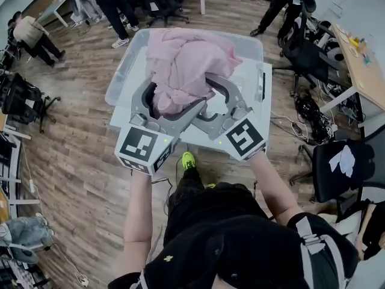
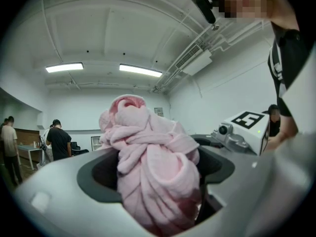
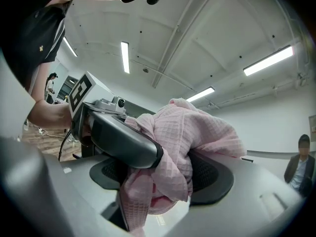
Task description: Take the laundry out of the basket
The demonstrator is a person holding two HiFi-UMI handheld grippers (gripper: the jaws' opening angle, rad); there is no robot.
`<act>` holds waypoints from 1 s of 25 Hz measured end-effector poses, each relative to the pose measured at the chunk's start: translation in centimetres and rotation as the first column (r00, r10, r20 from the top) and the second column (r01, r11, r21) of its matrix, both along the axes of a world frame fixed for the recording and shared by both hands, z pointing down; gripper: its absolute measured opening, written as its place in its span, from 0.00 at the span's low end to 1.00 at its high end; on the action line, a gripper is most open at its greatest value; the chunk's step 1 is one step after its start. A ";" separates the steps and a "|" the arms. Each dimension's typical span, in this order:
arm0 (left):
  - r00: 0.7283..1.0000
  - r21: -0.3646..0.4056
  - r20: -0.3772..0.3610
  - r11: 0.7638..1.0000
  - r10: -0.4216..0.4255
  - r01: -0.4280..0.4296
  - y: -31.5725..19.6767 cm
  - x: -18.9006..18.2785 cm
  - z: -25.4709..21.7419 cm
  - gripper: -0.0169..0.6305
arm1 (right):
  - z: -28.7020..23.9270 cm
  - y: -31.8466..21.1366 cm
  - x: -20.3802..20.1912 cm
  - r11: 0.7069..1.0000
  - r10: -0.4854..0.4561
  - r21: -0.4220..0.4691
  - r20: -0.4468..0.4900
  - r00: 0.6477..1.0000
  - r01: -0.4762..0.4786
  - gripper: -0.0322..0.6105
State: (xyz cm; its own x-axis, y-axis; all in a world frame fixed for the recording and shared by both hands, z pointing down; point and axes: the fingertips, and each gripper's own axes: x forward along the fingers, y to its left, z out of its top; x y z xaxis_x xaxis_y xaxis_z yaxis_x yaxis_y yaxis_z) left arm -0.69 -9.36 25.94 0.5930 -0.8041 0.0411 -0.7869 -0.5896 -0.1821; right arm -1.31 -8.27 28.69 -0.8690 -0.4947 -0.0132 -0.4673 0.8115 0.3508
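1. Wood floor all around.
2. Desk at 2 o'clock, with a black chair just beside it.
3. People stand at 11 o'clock.
4. White ceiling with lit strip lights.

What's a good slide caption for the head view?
Left gripper and right gripper grip a pink cloth over the clear basket.

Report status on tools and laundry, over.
Both shut on pink laundry: left tool, right tool. Bundle above clear basket. Crowding: left tool's jaw sits between right tool's jaws.

pink laundry hiding basket interior
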 end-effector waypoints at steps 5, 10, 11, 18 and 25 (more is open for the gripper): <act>1.000 -0.004 0.002 1.000 -0.030 0.030 4.5 1.5 0.3 0.72 | 0.2 4.6 1.5 1.000 -0.030 0.000 -0.001 1.000 0.030 0.63; 0.999 -0.019 -0.006 0.999 -0.050 0.050 8.0 2.0 0.4 0.72 | 0.4 8.1 2.0 0.999 -0.052 -0.007 -0.020 0.998 0.051 0.63; 0.998 -0.025 -0.009 0.998 -0.055 0.054 8.6 1.9 0.5 0.72 | 0.4 8.8 1.9 0.998 -0.057 -0.010 -0.024 0.998 0.057 0.63; 0.998 -0.030 -0.028 0.998 -0.054 0.053 11.9 1.9 0.0 0.73 | -0.2 12.3 1.6 0.998 -0.055 -0.006 -0.017 0.998 0.055 0.63; 0.999 -0.031 -0.037 0.999 -0.039 0.038 14.5 -0.4 -0.7 0.73 | -0.8 15.0 -0.9 1.000 -0.027 0.004 -0.028 0.999 0.027 0.65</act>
